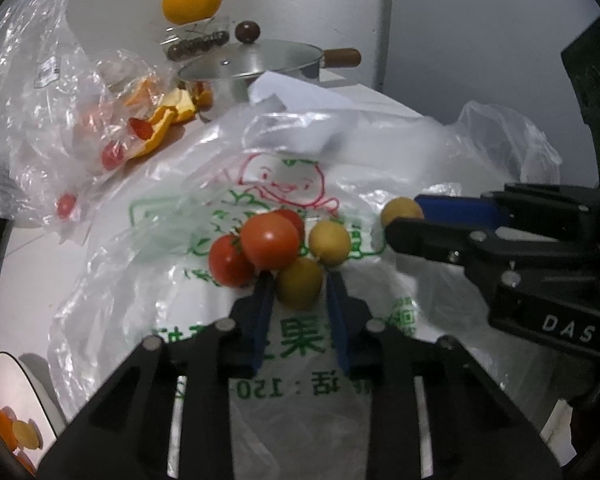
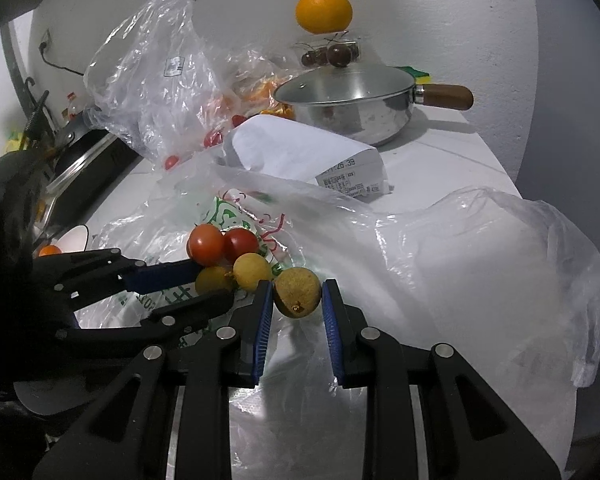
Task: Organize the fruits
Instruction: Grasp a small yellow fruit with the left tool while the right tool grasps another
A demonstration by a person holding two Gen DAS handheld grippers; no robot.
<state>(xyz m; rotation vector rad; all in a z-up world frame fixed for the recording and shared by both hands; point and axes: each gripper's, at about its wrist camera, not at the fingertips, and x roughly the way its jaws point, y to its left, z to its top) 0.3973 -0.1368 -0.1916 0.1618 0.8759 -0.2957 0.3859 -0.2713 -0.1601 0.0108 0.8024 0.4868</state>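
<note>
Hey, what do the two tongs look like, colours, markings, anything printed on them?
Both tongs are alike: matte black linkage arms with slotted cut-outs, round silver pivot pins and two flat blue pads. The right tongs show ribbed pad edges in their own view. The left tongs have the same build. Seen from the left wrist, the right tongs' black body carries white letters "DAS". No cables or sleeves are visible.

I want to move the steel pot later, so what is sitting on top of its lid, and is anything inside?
The pot's glass lid carries only its brown knob. The orange rests on a clear box behind it. The lid's glare hides the pot's inside.
</note>
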